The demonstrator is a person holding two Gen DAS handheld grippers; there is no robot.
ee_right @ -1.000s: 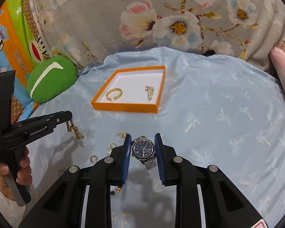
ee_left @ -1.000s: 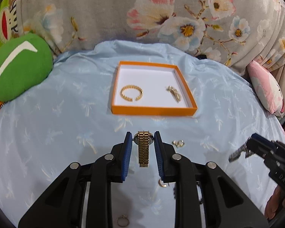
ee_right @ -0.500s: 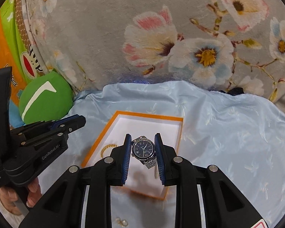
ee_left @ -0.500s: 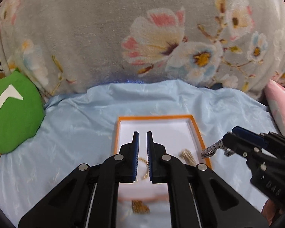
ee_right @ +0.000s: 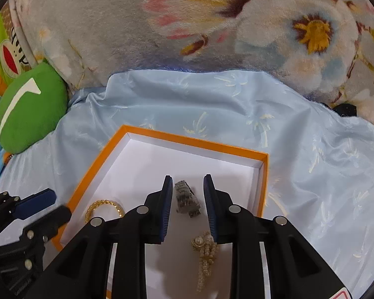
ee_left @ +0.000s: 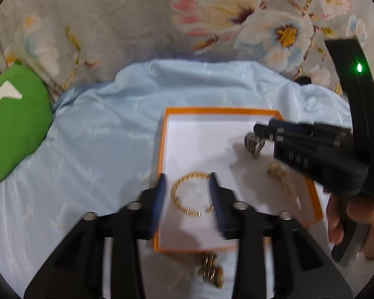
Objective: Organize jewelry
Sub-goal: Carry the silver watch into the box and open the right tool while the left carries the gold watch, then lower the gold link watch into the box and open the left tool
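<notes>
An orange box with a white inside [ee_left: 239, 111] [ee_right: 192, 142] lies on the blue cloth. In it are a gold bracelet [ee_left: 187, 194] [ee_right: 104, 205], a gold pearl piece [ee_left: 281, 179] [ee_right: 205, 249] and a silver watch [ee_left: 254, 144] [ee_right: 187, 198]. My left gripper [ee_left: 188, 189] is open above the bracelet, over the box's near left part. A gold watch [ee_left: 210, 270] lies blurred under it at the box's near edge; whether inside or outside, I cannot tell. My right gripper [ee_right: 188, 199] is open, with the silver watch lying on the box floor between its fingers.
A green cushion [ee_left: 12, 122] [ee_right: 30, 114] sits at the left edge. A grey floral blanket [ee_left: 162, 25] rises behind the blue cloth [ee_right: 311, 174]. The right gripper's body and the hand holding it fill the right side of the left wrist view [ee_left: 341, 164].
Both grippers moved forward over the box and opened. The right one let the silver watch down into the box; the left one let go of the gold watch at the box's near edge.
</notes>
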